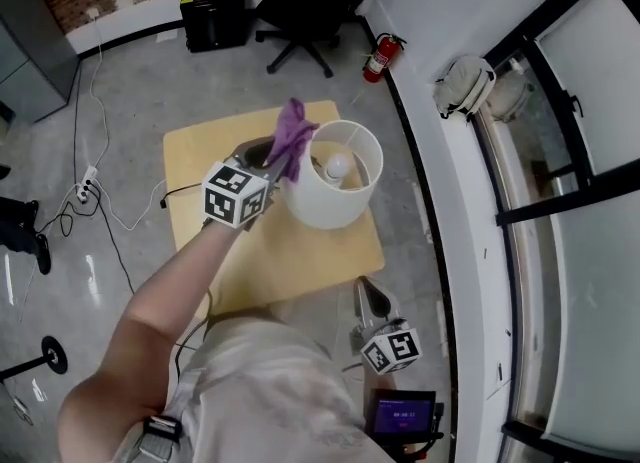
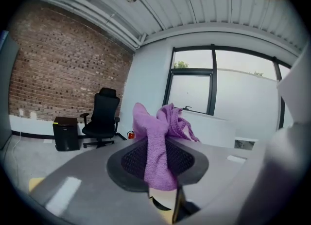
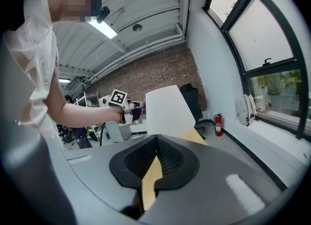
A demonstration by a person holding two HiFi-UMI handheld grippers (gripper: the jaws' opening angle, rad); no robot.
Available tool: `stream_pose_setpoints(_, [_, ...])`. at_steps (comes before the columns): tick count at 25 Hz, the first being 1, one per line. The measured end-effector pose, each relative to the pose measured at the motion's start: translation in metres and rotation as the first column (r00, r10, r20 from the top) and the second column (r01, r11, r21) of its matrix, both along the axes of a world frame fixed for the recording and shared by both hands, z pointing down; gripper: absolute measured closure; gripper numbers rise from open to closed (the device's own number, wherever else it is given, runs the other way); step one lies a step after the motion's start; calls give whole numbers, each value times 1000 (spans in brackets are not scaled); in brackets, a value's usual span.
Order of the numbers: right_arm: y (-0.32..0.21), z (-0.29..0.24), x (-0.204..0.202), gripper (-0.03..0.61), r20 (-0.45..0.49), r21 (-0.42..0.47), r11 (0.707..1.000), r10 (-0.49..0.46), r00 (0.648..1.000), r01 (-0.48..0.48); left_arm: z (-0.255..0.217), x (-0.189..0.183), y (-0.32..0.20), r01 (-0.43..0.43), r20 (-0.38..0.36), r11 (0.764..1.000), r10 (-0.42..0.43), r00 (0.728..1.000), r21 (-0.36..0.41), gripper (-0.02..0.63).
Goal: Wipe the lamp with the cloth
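A lamp with a white drum shade [image 1: 335,191] and a bare bulb [image 1: 340,165] stands on a small yellow table [image 1: 300,251]. My left gripper [image 1: 272,173] is shut on a purple cloth [image 1: 291,137], which it holds up against the shade's left rim. In the left gripper view the cloth [image 2: 158,156] hangs pinched between the pads and bunches up above them. My right gripper [image 1: 372,296] hangs off the table's front right corner, jaws together, nothing in them. From the right gripper view the shade [image 3: 167,112] stands ahead, with the left gripper [image 3: 131,112] at its left side.
A black office chair [image 1: 305,1] and a black box [image 1: 213,11] stand beyond the table. A fire extinguisher [image 1: 380,56] and a backpack [image 1: 465,86] sit by the curved window wall on the right. Cables and a power strip [image 1: 85,189] lie on the floor at left.
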State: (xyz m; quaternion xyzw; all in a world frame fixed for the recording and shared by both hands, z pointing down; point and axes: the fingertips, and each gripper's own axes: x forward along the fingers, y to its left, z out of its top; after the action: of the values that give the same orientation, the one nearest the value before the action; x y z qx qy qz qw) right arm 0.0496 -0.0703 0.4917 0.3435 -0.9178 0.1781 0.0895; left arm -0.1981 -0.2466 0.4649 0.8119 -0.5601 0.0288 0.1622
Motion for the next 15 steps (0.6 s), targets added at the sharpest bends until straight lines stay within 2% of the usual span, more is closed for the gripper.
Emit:
stream_pose_setpoints(6, [0,5,4,565,-38,-28,999,16,999,-17,64,-12,-9,17,76,992,-7,997,-123,522])
stream_pose_setpoints(12, [-4,8,12,565,-66,-43,998,31,997,-34,114,-24,-10,-3,91,967,27,995,-257,522])
stream_pose_setpoints(15, [-9,9,17,565,-67,-46,998,35,997,-38,106,-27,-19,-19,85,975,38,996,-223,522])
